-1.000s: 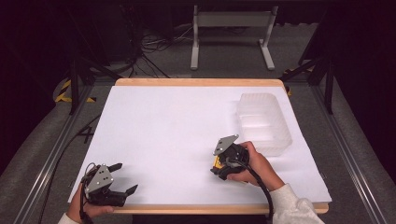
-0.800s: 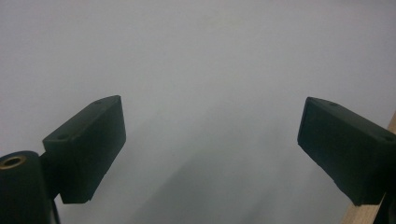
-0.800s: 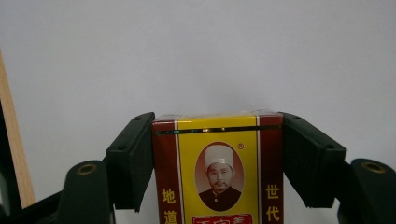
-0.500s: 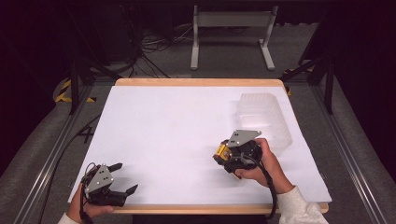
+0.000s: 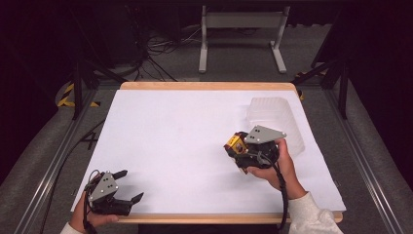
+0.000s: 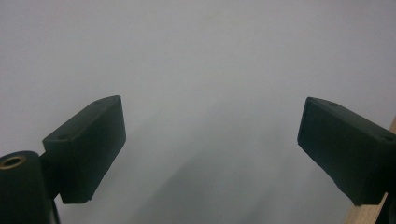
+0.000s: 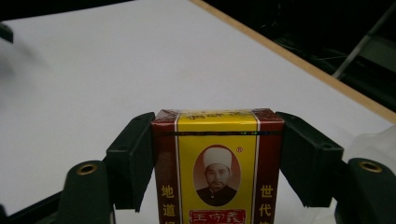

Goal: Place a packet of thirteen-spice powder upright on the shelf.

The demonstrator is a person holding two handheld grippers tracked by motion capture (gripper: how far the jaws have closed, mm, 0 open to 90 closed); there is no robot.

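Table [image 5: 185,146]: white sheet over a wooden top, wood edge showing at the far and near sides.
Clear tray [image 5: 275,117]: translucent plastic, ribbed, lying on the sheet toward the far right, just beyond my right hand.
Right gripper [image 5: 239,150]: in my right hand [image 5: 272,163] at right of centre, raised off the sheet; grey plate on top, cable trailing toward my sleeve. My jaws have just been closing and now clamp the box from both sides.
Left gripper [image 5: 132,187]: at the near left corner, by the wooden edge; my jaws stand wide apart, nothing between them.
Box [image 7: 218,163]: small red-and-yellow carton, portrait oval on its face, upright between my right pads [image 7: 133,158], off the table.
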